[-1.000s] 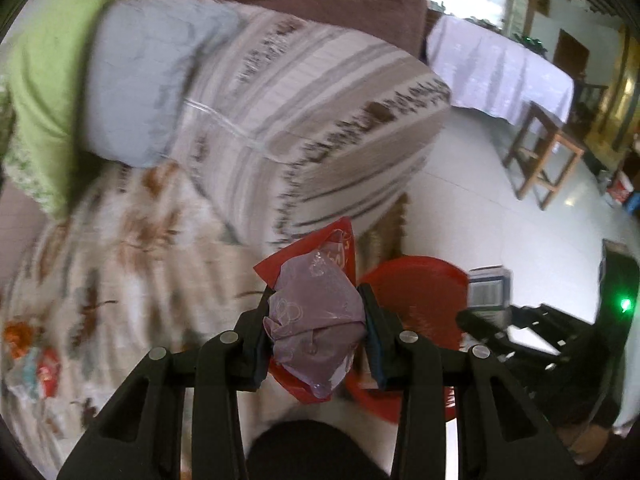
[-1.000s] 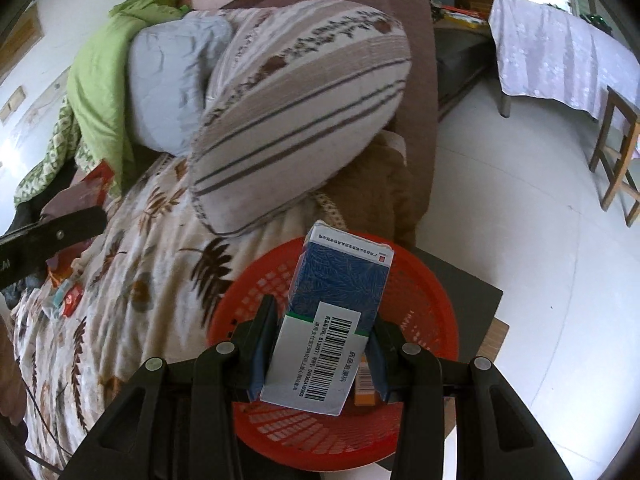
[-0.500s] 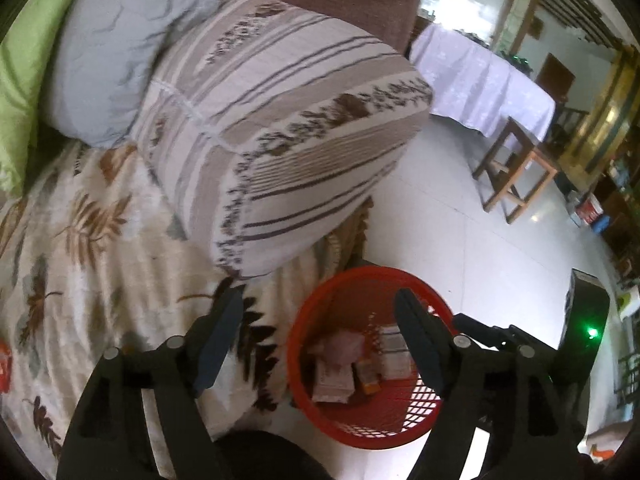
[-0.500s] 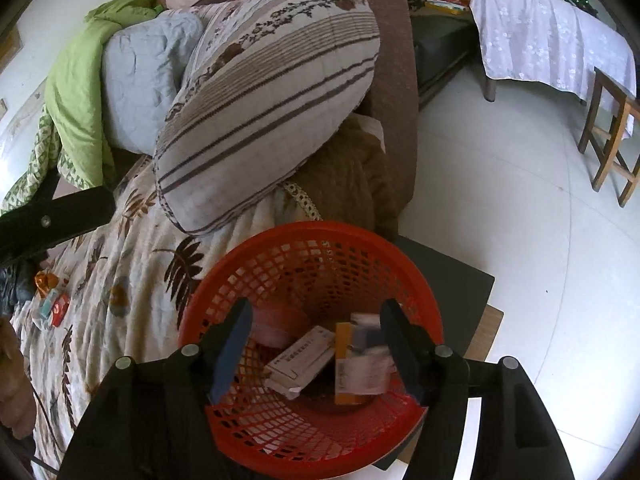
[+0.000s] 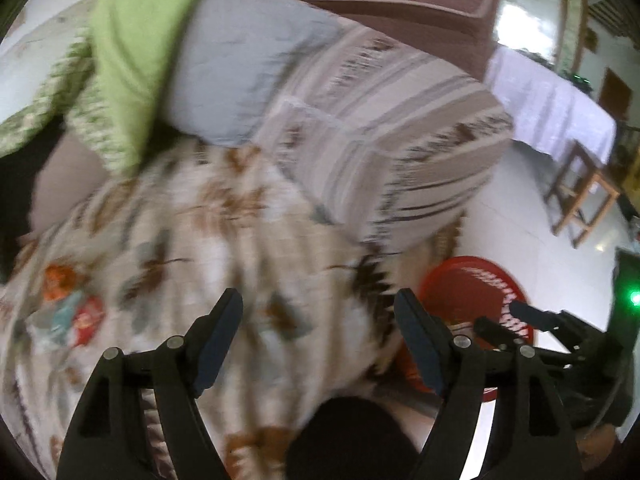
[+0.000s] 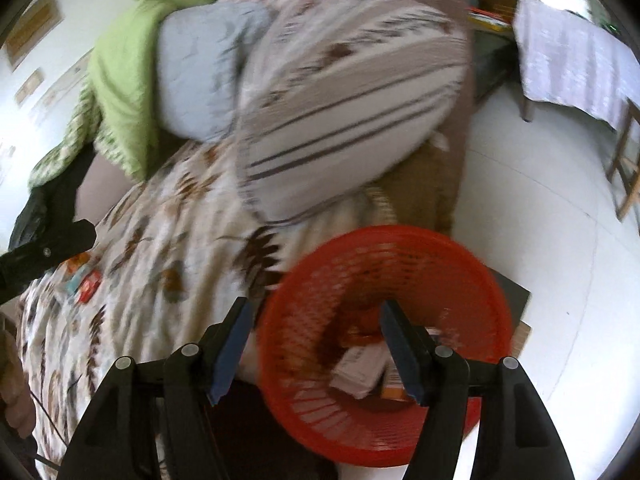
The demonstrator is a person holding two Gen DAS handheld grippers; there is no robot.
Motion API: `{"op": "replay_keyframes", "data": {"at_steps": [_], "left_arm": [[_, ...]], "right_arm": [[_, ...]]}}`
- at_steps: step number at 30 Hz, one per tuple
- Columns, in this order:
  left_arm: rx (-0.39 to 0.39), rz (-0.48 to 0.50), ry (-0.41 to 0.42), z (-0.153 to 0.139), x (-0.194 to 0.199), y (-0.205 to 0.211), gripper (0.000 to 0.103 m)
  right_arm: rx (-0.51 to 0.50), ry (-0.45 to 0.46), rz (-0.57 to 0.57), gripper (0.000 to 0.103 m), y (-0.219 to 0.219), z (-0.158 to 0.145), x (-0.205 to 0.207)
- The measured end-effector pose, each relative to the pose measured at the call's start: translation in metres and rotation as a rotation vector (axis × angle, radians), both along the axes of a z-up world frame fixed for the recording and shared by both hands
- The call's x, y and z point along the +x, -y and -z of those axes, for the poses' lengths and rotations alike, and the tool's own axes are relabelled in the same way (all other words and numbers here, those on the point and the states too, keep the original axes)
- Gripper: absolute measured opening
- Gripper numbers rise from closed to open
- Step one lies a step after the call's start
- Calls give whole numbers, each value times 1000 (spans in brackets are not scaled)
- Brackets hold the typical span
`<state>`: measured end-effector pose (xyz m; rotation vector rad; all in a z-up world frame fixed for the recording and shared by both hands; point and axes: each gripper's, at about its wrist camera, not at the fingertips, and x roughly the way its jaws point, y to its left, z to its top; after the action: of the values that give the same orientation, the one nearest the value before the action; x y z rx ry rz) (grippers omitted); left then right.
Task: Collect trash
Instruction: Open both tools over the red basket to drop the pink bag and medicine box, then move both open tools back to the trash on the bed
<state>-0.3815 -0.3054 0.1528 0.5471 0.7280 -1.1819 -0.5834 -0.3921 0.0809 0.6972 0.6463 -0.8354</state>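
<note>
A leaf-print bedspread point(image 5: 208, 248) lies under my left hand-held gripper point(image 5: 318, 340), a striped pillow point(image 5: 384, 136) ahead. Wrappers point(image 5: 68, 304) lie left. Both my hand-held grippers are released and empty, the right hand-held gripper point(image 6: 316, 346) over the red basket point(image 6: 472, 280).

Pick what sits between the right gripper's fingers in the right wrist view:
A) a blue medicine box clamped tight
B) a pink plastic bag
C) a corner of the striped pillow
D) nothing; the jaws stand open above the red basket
D: the right gripper stands open and empty, with only the red basket and the boxes inside it below.
</note>
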Motion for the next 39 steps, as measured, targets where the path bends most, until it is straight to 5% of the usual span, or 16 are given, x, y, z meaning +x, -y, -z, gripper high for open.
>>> {"op": "replay_keyframes", "data": {"at_steps": [16,21,30,39], "left_arm": [[34,-519,180,6,203,-164,77],[63,-683,92,31,294,-198,77],[55,-741,-17,66,384,-188,81],[51,-703,-160,105,410,-155,81]], "right_arm": [[-1,-2,-377,70,-77,-15,152],[4,-1,-474,71,-93,-13,198],[22,-46,-564,71,-98,7,254],[-25,-30,-681,71,-107,6,329]]}}
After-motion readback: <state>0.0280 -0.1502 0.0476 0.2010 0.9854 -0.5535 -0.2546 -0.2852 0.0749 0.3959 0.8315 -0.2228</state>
